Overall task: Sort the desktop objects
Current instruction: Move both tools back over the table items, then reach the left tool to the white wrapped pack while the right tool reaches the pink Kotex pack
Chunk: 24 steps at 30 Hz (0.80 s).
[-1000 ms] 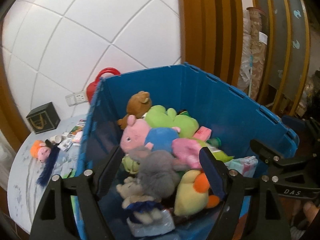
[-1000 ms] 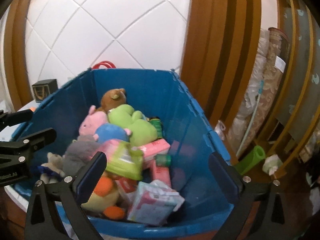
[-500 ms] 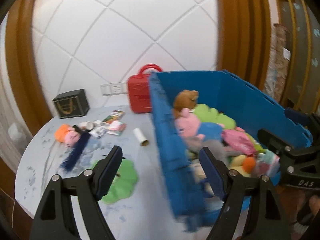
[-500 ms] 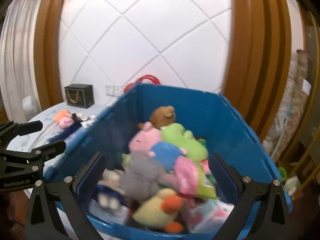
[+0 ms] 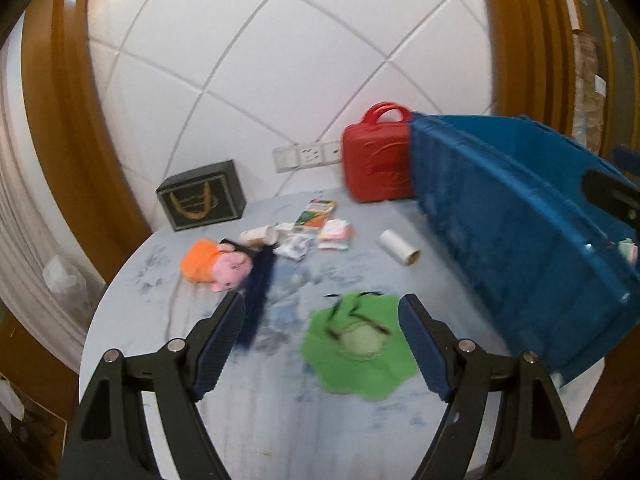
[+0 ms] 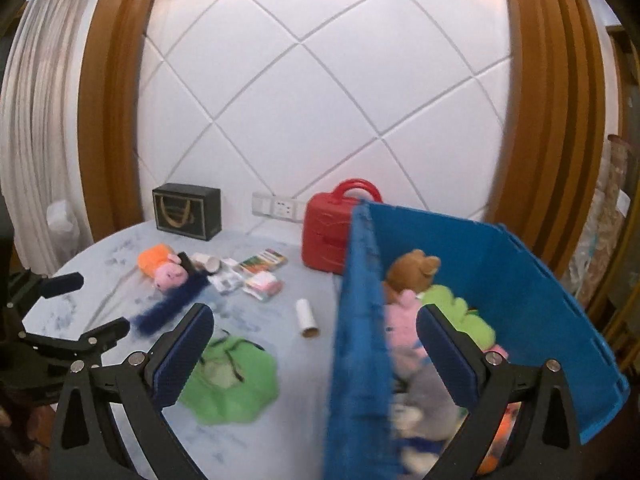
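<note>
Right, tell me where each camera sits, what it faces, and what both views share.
Left wrist: rides the open left gripper, facing the table and green toy; right gripper's tip at the right edge.
Right wrist: rides the open right gripper, facing the blue bin; left gripper at left.
Shared: red case, green toy, pink doll.

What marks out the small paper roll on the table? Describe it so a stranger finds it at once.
Start at the big blue crate on the right of the round table, with the red case at its far corner. On the bare tabletop beside the crate's near wall lies the paper roll, apart from the cluster of packets. It alone is a plain white cylinder with a brown cardboard core.
</note>
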Each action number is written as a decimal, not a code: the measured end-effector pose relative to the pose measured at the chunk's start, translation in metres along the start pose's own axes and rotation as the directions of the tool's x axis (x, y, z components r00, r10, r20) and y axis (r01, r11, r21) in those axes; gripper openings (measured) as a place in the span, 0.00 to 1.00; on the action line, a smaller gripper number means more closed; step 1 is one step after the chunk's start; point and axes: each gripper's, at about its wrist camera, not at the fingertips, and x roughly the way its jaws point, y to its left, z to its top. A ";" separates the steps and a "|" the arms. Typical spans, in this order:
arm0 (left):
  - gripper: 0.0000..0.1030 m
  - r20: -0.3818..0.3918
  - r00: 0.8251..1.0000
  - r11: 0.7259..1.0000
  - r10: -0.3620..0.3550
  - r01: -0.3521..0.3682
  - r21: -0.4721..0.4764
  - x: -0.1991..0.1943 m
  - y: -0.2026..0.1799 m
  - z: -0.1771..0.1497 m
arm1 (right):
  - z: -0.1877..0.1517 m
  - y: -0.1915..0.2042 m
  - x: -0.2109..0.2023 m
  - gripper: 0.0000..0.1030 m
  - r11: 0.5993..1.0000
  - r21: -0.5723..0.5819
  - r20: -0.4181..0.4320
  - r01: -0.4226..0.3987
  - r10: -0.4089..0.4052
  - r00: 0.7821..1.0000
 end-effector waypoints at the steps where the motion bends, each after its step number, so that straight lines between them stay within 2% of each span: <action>1: 0.77 -0.011 1.000 1.000 -0.002 0.002 -0.009 0.005 0.011 -0.001 | 0.002 0.011 0.006 1.00 1.000 -0.002 -0.014 -0.003 0.002 1.000; 4: 0.77 -0.049 0.999 0.999 -0.010 0.008 -0.038 0.024 0.040 -0.004 | 0.001 0.040 0.029 1.00 1.000 -0.028 -0.076 0.001 -0.003 0.997; 9: 0.77 -0.106 0.994 0.997 0.001 -0.009 -0.074 0.063 0.066 -0.006 | 0.001 0.057 0.072 1.00 0.999 -0.051 -0.144 -0.008 0.001 0.990; 18: 0.77 -0.193 0.981 0.994 0.026 -0.046 -0.097 0.148 0.071 0.018 | 0.017 0.062 0.174 1.00 0.995 -0.061 -0.194 -0.073 0.060 0.979; 24: 0.77 -0.283 0.959 0.996 -0.016 -0.011 -0.093 0.225 0.071 0.035 | 0.016 0.064 0.248 1.00 0.994 -0.035 -0.274 -0.100 0.087 0.958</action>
